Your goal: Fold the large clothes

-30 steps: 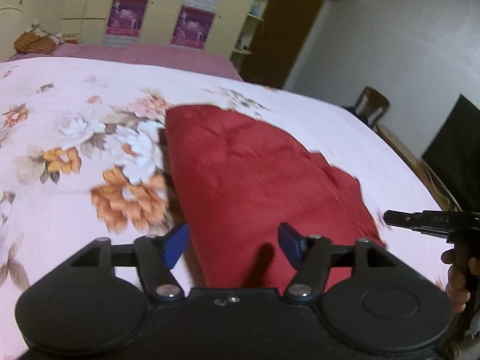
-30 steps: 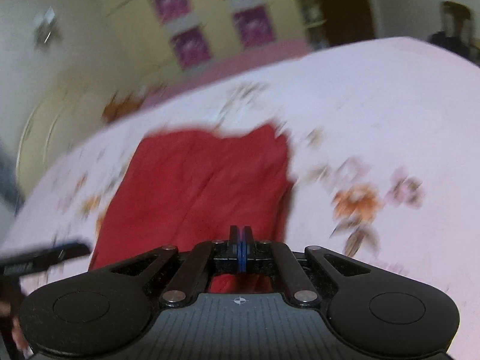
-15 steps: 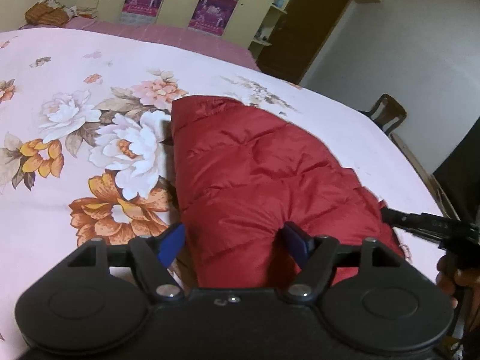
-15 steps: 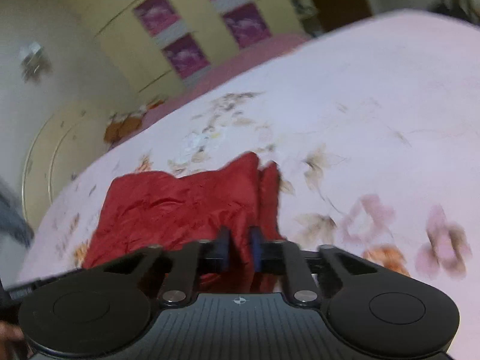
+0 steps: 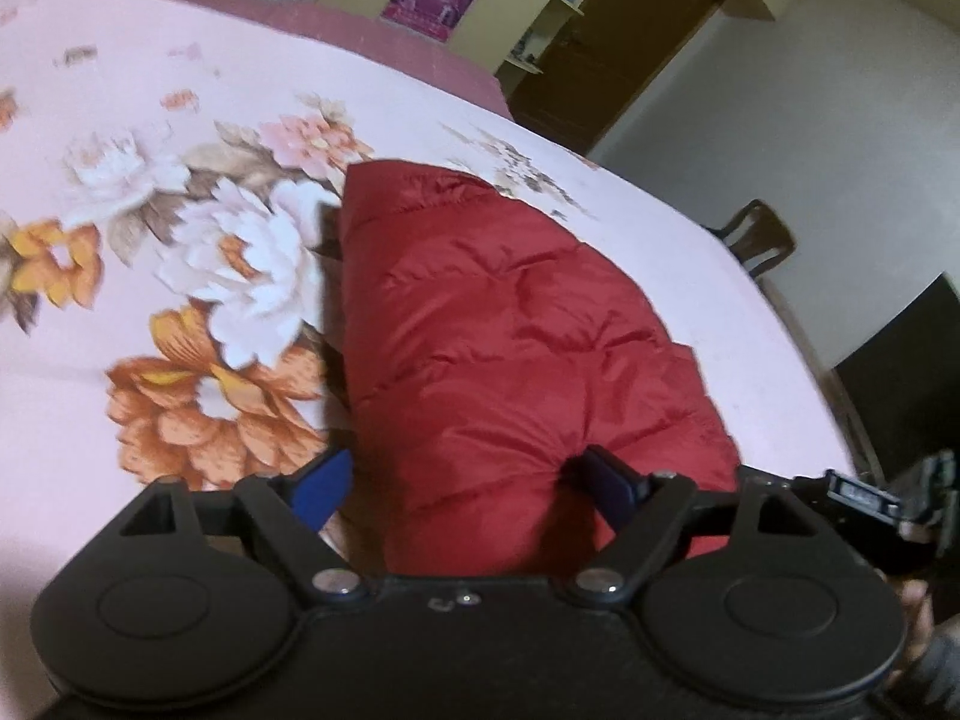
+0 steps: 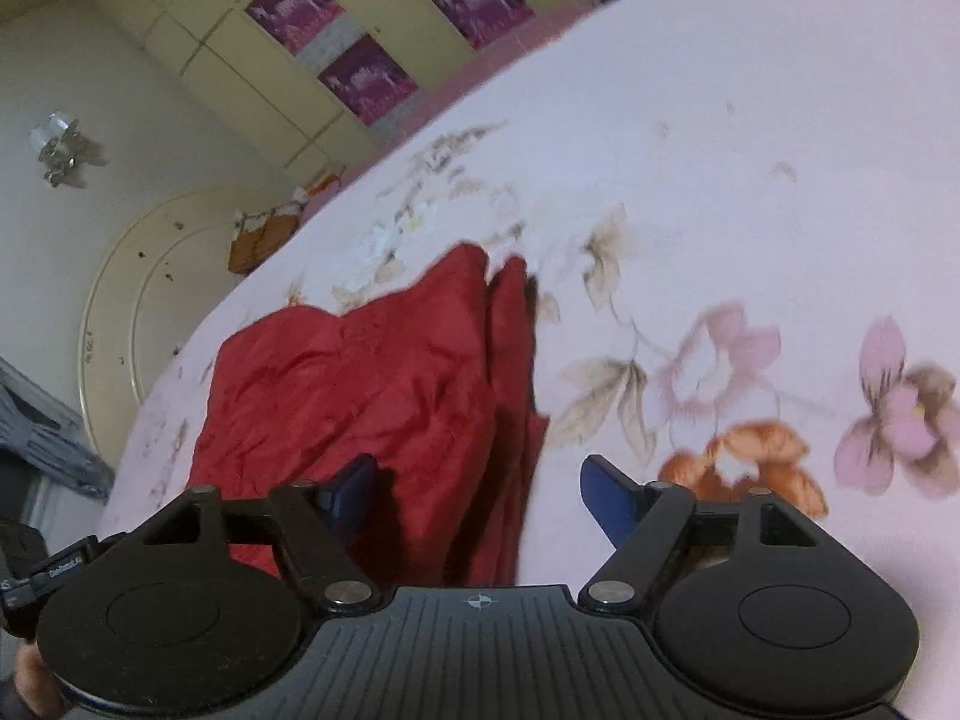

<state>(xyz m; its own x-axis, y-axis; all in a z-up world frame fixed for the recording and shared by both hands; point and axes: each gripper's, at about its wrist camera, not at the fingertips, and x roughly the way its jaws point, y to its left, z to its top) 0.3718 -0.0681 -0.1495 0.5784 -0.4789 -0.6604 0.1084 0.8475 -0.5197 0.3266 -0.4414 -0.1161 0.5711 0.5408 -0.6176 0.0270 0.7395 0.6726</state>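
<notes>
A red quilted jacket (image 5: 504, 336) lies folded on a pink floral bedsheet (image 5: 120, 138). My left gripper (image 5: 462, 483) is open, its blue pads straddling the jacket's near end. In the right wrist view the jacket (image 6: 372, 384) shows its layered right edge. My right gripper (image 6: 480, 495) is open and empty, held over that near right edge. The right gripper also shows at the far right of the left wrist view (image 5: 870, 495).
The bedsheet (image 6: 750, 180) stretches wide to the right of the jacket. A yellow wardrobe with purple posters (image 6: 360, 78) stands behind the bed. A wooden chair (image 5: 759, 237) and a dark door (image 5: 624, 42) are beyond the bed's far right side.
My right gripper has opened from shut to wide open and let go of the jacket's edge. The left gripper stayed open and moved slightly closer over the jacket's end.
</notes>
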